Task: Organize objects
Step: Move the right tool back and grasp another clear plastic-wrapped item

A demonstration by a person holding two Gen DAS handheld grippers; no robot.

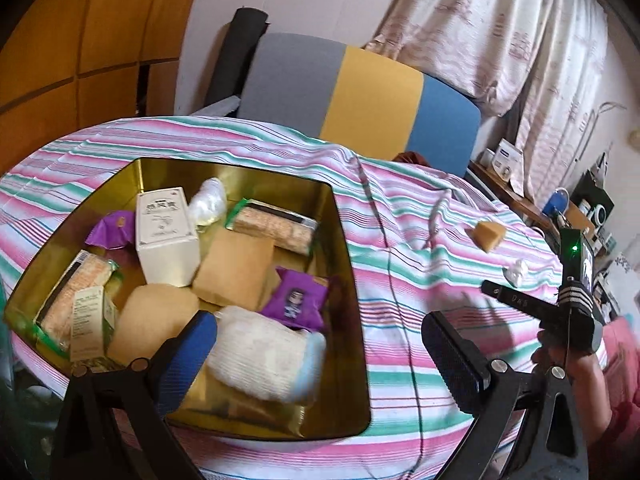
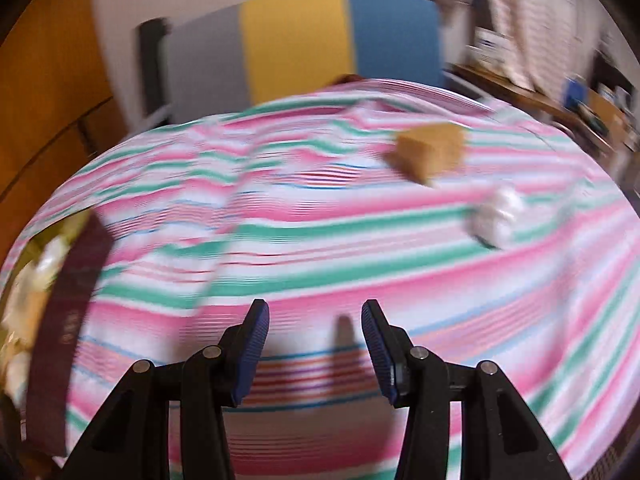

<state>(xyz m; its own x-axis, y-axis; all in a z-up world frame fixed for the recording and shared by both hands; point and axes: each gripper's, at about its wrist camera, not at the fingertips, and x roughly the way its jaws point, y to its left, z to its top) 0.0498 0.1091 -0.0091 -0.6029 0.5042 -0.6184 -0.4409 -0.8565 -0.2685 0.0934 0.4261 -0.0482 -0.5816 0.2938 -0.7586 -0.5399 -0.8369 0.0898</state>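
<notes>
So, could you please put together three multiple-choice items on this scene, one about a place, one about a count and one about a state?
1. Where does the tan block lie?
A. In the gold tin
B. On the striped cloth, outside the tin
C. Between the right gripper's fingers

2. How many purple packets are in the gold tin?
A. One
B. Two
C. Four

3. How does the right gripper stand?
A. Open, nothing between its fingers
B. Shut on the white bundle
C. Shut on the tan block

Answers:
1. B: the block sits on the striped cloth, well right of the tin.
2. B: one purple packet lies at the far left and another purple packet nearer the middle.
3. A: only cloth shows in the gap, and the white bundle lies far ahead.
</notes>
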